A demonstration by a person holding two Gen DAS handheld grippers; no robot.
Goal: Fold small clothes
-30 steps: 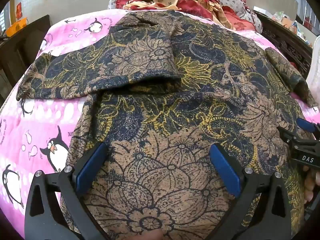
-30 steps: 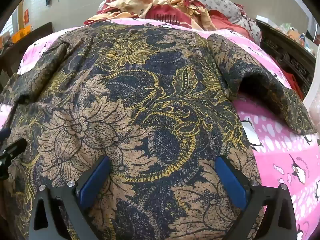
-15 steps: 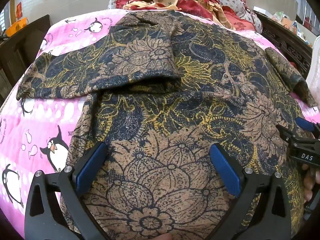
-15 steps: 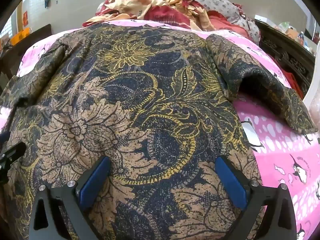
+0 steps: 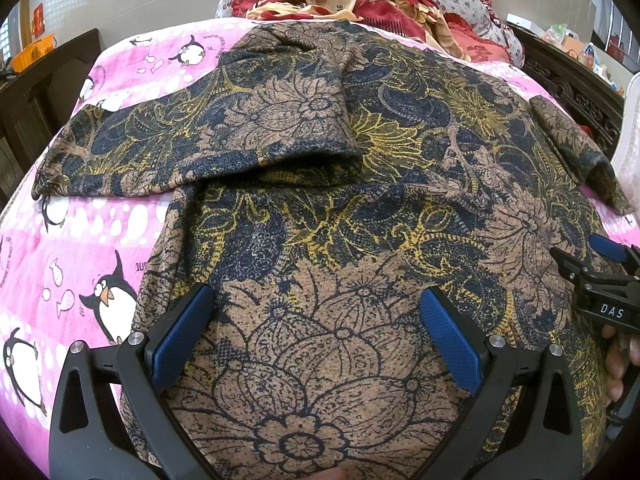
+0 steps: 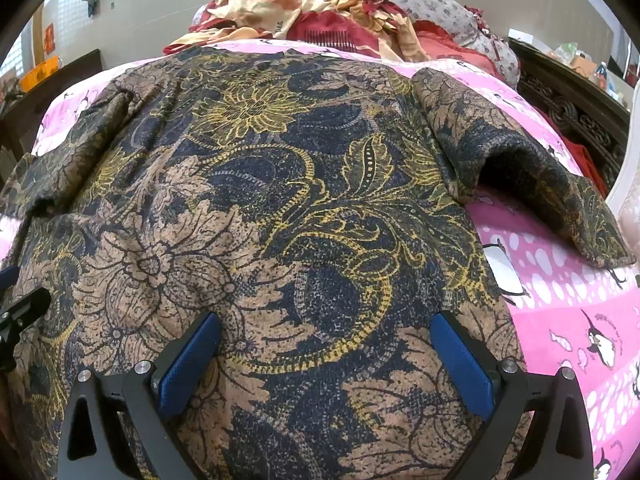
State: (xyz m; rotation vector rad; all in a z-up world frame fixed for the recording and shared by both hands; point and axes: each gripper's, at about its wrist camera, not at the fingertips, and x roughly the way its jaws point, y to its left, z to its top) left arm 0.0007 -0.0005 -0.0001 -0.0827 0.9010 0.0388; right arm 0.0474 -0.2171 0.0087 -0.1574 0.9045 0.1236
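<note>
On pink penguin-print bed cover (image 5: 80, 240), both tongs, left (image 5: 316, 332) & right (image 6: 326, 356), spread over dark floral-print knit top (image 5: 360, 220), laid flat w/ sleeves out for folding.

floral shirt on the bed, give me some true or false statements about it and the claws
1. The dark floral-print knit shirt lies spread on a pink penguin-print blanket. True.
2. The left claw is shut on the shirt's hem. False: its blue pads stand wide apart, with nothing pinched between them.
3. The right claw is open over the shirt. True.
4. The sleeve at the left of the left wrist view is folded across the shirt's body. False: it stretches out sideways over the blanket.
5. A red and cream crumpled cloth pile lies beyond the shirt. True.
</note>
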